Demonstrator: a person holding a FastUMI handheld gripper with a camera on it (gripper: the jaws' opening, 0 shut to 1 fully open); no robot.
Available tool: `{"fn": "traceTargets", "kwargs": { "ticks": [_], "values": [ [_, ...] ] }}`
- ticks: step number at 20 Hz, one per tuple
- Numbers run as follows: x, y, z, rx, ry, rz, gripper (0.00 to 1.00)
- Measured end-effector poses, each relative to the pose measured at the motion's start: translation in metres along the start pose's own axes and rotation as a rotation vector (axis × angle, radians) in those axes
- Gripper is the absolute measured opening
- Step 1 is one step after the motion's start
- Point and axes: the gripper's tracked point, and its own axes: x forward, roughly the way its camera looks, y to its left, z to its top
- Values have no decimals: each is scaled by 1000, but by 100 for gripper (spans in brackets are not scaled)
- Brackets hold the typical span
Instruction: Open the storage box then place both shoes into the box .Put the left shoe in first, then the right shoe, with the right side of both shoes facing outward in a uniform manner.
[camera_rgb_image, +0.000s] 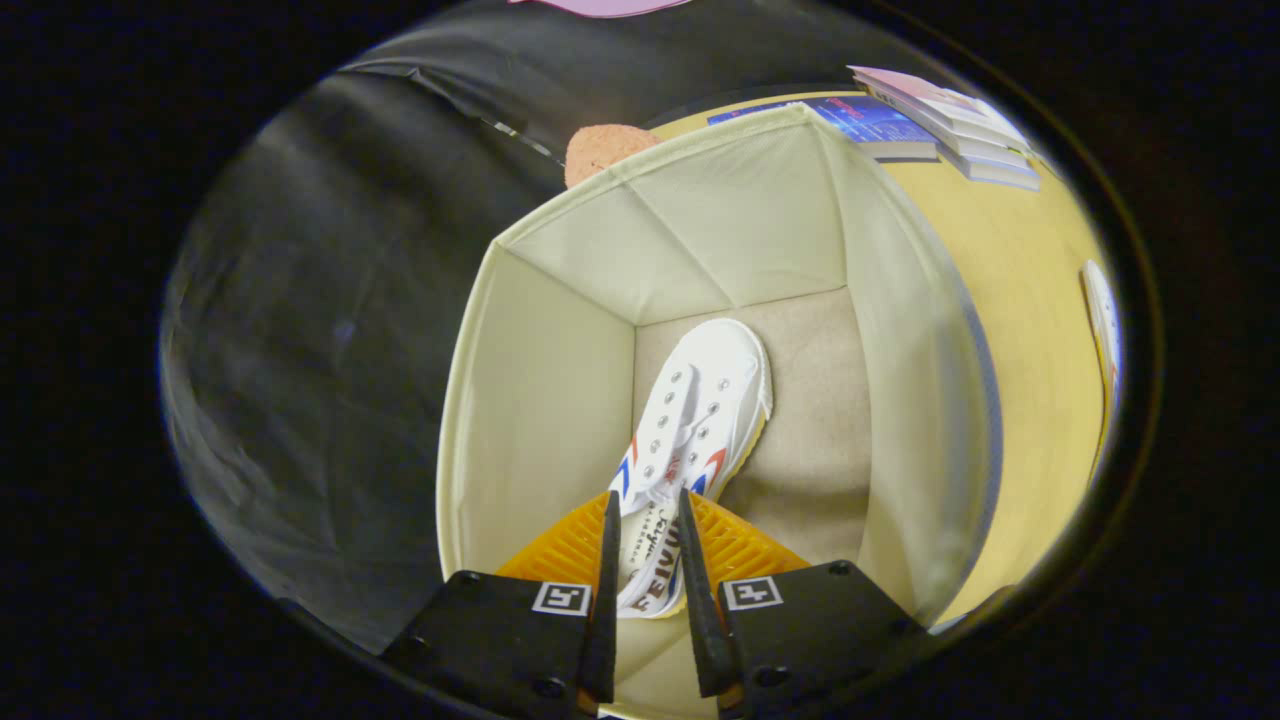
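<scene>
Tongs (647, 505) gripping white shoe (700, 410) by its heel, inside open storage box (540, 400)

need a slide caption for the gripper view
Gripper holds a white sneaker by its heel inside the open fabric storage box.

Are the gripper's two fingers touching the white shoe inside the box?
Touching. In the gripper view, both fingers press the heel end of the white shoe, which lies on the floor of the box.

Shoe (700, 420) in box (540, 400), between fingers (606, 560)
</scene>
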Motion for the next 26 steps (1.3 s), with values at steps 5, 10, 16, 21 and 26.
{"fn": "traceTargets", "kwargs": {
  "ticks": [5, 10, 16, 21, 26],
  "values": [
    [-21, 12, 7, 31, -25, 88, 34],
    [-61, 10, 42, 59, -132, 190, 34],
    [-116, -51, 95, 127, -282, 195, 34],
    [-151, -135, 127, 195, -350, 125, 34],
    [-184, -218, 136, 236, -374, 57, 34]
  ]
}}
